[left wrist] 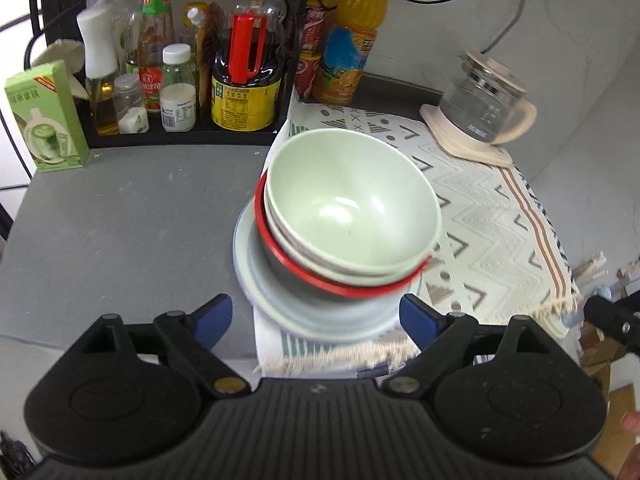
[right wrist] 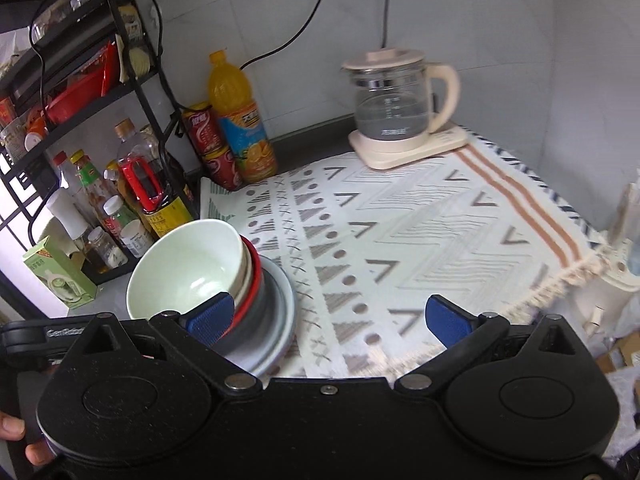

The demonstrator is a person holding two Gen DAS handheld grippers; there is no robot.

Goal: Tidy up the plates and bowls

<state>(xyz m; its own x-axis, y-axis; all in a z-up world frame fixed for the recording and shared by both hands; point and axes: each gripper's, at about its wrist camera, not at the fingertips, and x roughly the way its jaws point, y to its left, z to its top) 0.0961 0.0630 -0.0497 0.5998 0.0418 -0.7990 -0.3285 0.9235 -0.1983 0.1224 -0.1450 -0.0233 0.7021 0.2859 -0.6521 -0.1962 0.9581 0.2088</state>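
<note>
Left gripper (left wrist: 316, 316): jaws spread wide, nothing between the blue pads (left wrist: 214, 316); it sits just short of the near rim of the dish stack, pads to either side of it, not touching. Right gripper (right wrist: 332, 318): also wide, empty; its left pad overlaps the stack's edge in the right wrist view, contact can't be told, right pad over bare cloth.

Stack, counted top down: 1 pale green bowl (left wrist: 352, 204) on top, tilted; 1 white bowl rim just under it; 1 red-rimmed bowl (left wrist: 304, 272) w/ dark outer wall; then pale blue plates (left wrist: 256, 280) at the bottom, at least 2 rims seen, exact no. unclear. The stack straddles the left edge of the patterned cloth (right wrist: 420, 240), partly on the bare grey surface (left wrist: 120, 232).

Beyond: 1 glass kettle (right wrist: 396, 108) on its cream base at the cloth's far corner, by the wall. 1 orange juice bottle (right wrist: 240, 120) & 2 red cans (right wrist: 208, 144), one atop the other, at the back. A black rack (left wrist: 180, 136) w/ sauce bottles stands to the left, 1 green carton (left wrist: 44, 120) just beside it.

Room: wide open cloth right of the stack up to the fringed edge, where the surface drops off; open grey surface left of the stack up to the rack & carton.
</note>
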